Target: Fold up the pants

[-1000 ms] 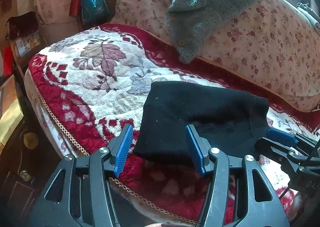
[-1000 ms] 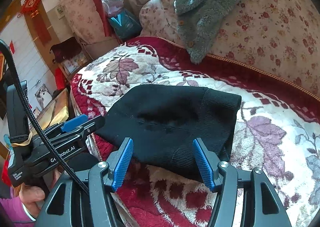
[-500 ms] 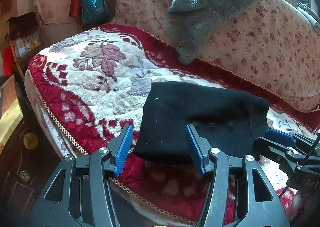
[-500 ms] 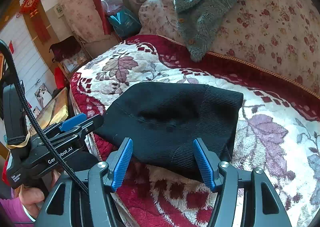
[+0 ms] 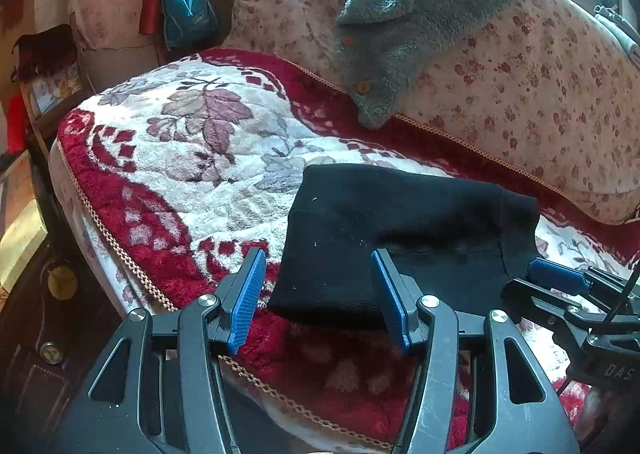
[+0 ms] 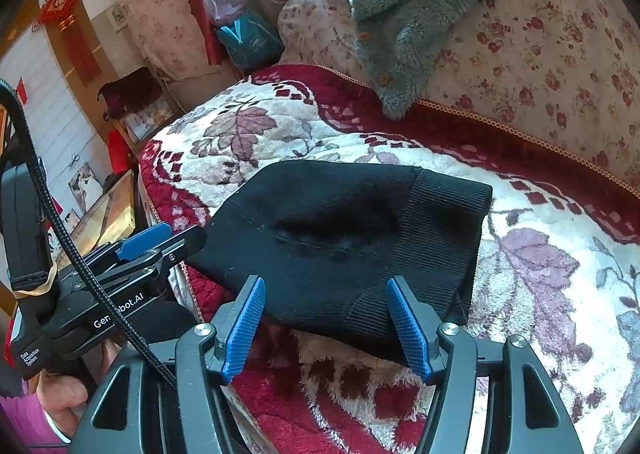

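Both tongs hang just off the near edge of the sofa seat, and neither one grips anything. Our left gripper has its blue pads spread wide, with the near left corner of the black pants lying ahead of and between them, cloth untouched as far as we can see. Our right gripper stands just as wide, its pads framing the near right corner of those same pants, close to the ribbed waistband, again no squeeze on the fabric.

We see the pants already folded into a compact dark bundle, lying flat on the red and white floral blanket near the front of the seat. From the left wrist view the right gripper's blue tip pokes in at the bundle's right edge; from the right wrist view the left gripper sits just beside the bundle's left corner, a black cable crossing in front.

Behind, a grey fleece jacket drapes over the flowered sofa back, well apart from the pants. Beyond the far end, a teal bag stands against the wall. A hand with a pink sleeve shows low at the left.
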Demonstrator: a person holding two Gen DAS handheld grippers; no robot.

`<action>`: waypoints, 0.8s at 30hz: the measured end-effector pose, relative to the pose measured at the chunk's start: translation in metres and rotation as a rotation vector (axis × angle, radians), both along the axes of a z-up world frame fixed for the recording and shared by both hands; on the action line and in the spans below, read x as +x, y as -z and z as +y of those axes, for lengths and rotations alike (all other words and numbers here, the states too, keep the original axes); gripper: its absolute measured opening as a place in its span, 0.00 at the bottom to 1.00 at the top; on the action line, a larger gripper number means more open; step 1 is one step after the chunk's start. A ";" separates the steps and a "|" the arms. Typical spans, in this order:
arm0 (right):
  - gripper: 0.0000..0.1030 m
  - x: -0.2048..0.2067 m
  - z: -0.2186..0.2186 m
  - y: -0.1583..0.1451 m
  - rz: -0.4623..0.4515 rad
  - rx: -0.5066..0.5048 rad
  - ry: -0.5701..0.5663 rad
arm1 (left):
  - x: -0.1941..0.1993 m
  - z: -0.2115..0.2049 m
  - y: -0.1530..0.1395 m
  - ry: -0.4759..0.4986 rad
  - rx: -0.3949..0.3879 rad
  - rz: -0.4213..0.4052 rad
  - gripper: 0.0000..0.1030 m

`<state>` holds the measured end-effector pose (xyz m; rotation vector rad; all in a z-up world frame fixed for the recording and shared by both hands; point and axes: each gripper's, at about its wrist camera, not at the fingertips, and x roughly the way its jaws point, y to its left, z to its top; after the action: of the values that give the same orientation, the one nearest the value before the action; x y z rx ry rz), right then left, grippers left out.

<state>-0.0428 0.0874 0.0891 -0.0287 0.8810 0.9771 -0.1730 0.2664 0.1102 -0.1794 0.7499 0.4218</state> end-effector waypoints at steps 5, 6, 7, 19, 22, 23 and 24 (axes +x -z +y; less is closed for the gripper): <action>0.60 0.000 0.000 0.001 0.002 -0.002 0.003 | 0.000 -0.001 0.001 0.001 -0.001 0.002 0.53; 0.60 0.000 0.000 0.001 0.003 -0.003 0.002 | 0.000 0.000 0.001 0.002 -0.003 0.002 0.53; 0.60 0.000 0.001 0.002 0.004 -0.005 0.002 | 0.000 0.001 0.000 0.002 -0.004 0.002 0.53; 0.60 0.002 0.002 0.004 0.007 -0.010 0.000 | 0.002 0.005 0.003 -0.002 -0.008 0.008 0.53; 0.60 0.002 0.002 0.004 0.008 -0.010 0.001 | 0.002 0.005 0.003 -0.001 -0.008 0.008 0.53; 0.60 0.002 0.002 0.004 0.008 -0.010 0.000 | 0.002 0.005 0.003 -0.001 -0.008 0.008 0.53; 0.60 0.002 0.002 0.004 0.007 -0.010 0.000 | 0.002 0.005 0.003 -0.001 -0.009 0.007 0.53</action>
<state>-0.0408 0.0897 0.0853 -0.0338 0.8928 0.9737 -0.1711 0.2714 0.1070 -0.1861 0.7590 0.4201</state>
